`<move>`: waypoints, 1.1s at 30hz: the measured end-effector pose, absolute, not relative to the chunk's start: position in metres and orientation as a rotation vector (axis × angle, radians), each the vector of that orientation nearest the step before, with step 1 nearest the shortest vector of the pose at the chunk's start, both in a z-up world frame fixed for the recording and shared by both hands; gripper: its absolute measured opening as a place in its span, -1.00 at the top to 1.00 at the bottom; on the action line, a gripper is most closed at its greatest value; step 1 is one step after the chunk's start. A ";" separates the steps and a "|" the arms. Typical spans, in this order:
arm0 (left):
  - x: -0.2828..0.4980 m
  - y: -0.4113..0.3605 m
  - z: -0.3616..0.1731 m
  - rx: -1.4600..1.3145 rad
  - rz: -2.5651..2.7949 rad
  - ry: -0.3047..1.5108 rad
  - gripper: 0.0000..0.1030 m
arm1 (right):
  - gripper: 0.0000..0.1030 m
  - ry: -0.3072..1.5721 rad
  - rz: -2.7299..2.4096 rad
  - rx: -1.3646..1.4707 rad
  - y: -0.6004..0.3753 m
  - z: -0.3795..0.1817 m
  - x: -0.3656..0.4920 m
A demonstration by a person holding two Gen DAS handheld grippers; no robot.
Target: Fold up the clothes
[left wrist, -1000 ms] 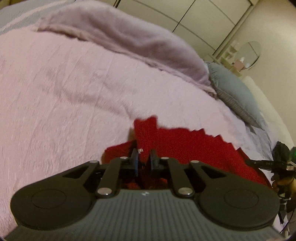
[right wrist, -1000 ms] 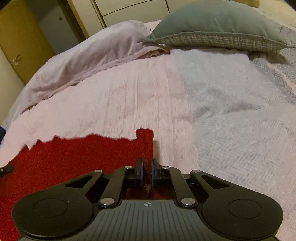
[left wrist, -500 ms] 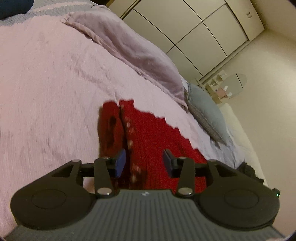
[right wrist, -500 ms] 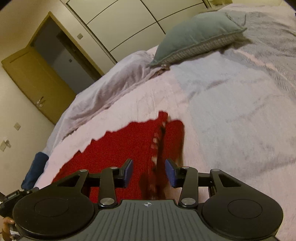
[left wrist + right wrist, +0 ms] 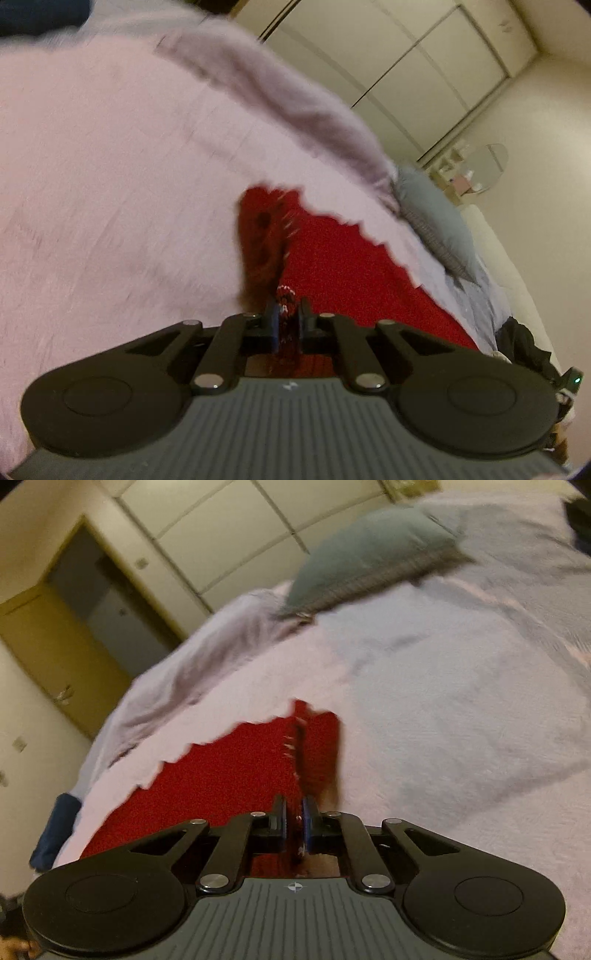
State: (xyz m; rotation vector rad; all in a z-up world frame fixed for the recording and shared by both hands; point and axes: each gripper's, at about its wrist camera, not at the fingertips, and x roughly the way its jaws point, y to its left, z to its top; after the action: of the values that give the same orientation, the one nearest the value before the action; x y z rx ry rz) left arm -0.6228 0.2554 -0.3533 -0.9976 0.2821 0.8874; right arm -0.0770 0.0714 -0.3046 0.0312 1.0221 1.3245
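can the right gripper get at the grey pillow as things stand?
Probably not: the right gripper is shut on the red garment, and the grey pillow lies far up the bed. Nothing blocks the path.

Red garment: knit cloth, matt, fine nubby texture, scalloped edge; same look from the right wrist. Bed cover: pale pink woven cloth, matt, slightly crinkled. Blanket at the far edge: mauve, softer and fuzzier. Pillow: grey-blue smooth cloth with a woven checked border. Left gripper: matt black plastic arms, grey ribbed plastic body, shiny metal pivot pins, blue rubbery pads. Right gripper: same build. Wardrobe doors: smooth cream panels, satin. Door: yellowish wood, smooth, metal handle.
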 end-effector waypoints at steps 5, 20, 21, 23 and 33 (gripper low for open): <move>-0.616 0.261 -0.344 -0.970 0.877 0.336 0.74 | 0.84 1.078 1.329 -0.020 0.082 -0.317 -0.082; -0.544 0.336 -0.318 -0.810 0.920 0.490 0.73 | 0.45 1.008 1.361 -0.059 0.158 -0.304 -0.080; -0.546 0.335 -0.321 -0.812 0.913 0.476 0.84 | 0.70 1.014 1.356 -0.074 0.161 -0.308 -0.080; -0.550 0.334 -0.326 -0.815 0.901 0.446 0.85 | 0.89 1.005 1.353 -0.077 0.161 -0.312 -0.079; -0.564 0.329 -0.339 -0.787 0.929 0.486 0.77 | 0.89 1.031 1.290 -0.050 0.159 -0.329 -0.070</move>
State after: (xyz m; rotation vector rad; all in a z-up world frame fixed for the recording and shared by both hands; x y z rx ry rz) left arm -0.5642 0.3294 -0.3392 -0.7868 0.4857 0.9291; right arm -0.0695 0.1594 -0.3285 -0.0496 1.0307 1.2900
